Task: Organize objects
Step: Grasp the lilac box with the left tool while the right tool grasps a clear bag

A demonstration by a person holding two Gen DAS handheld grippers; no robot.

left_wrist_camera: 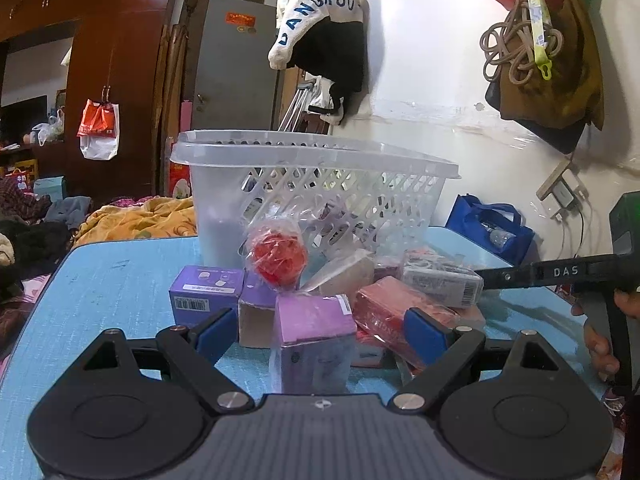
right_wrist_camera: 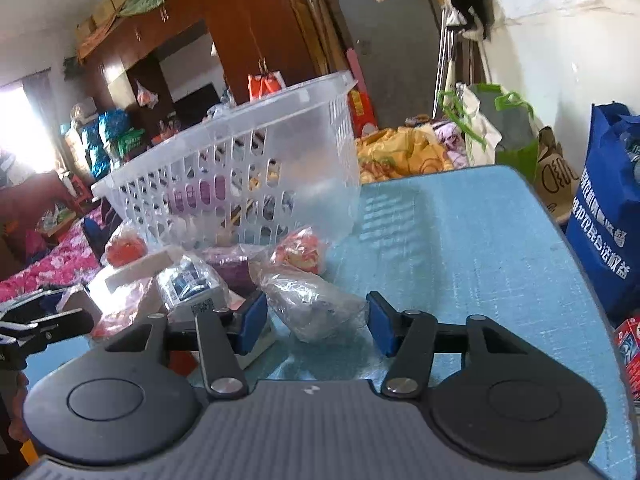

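Note:
A clear plastic basket [left_wrist_camera: 320, 160] stands at the back of the blue table [left_wrist_camera: 120, 280]. Before it lies a pile: a red ball in plastic [left_wrist_camera: 278, 256], purple boxes [left_wrist_camera: 206, 288], a red packet [left_wrist_camera: 392, 304] and a grey-white box [left_wrist_camera: 444, 284]. My left gripper [left_wrist_camera: 320, 332] is open wide around an upright purple box [left_wrist_camera: 316, 344], with gaps on both sides. My right gripper [right_wrist_camera: 317, 324] is open; a clear-wrapped grey item [right_wrist_camera: 316, 304] lies between its blue pads, and its plastic reaches close to both. A finger of the right gripper [left_wrist_camera: 520, 276] enters from the right.
A blue shopping bag [right_wrist_camera: 608, 216] stands off the table's right edge, with a red carton [right_wrist_camera: 630, 344] below it. A bed with a yellow blanket [left_wrist_camera: 140, 216] lies behind the table. Bare tabletop [right_wrist_camera: 460, 240] stretches right of the pile. A hand [left_wrist_camera: 600, 344] holds the right gripper.

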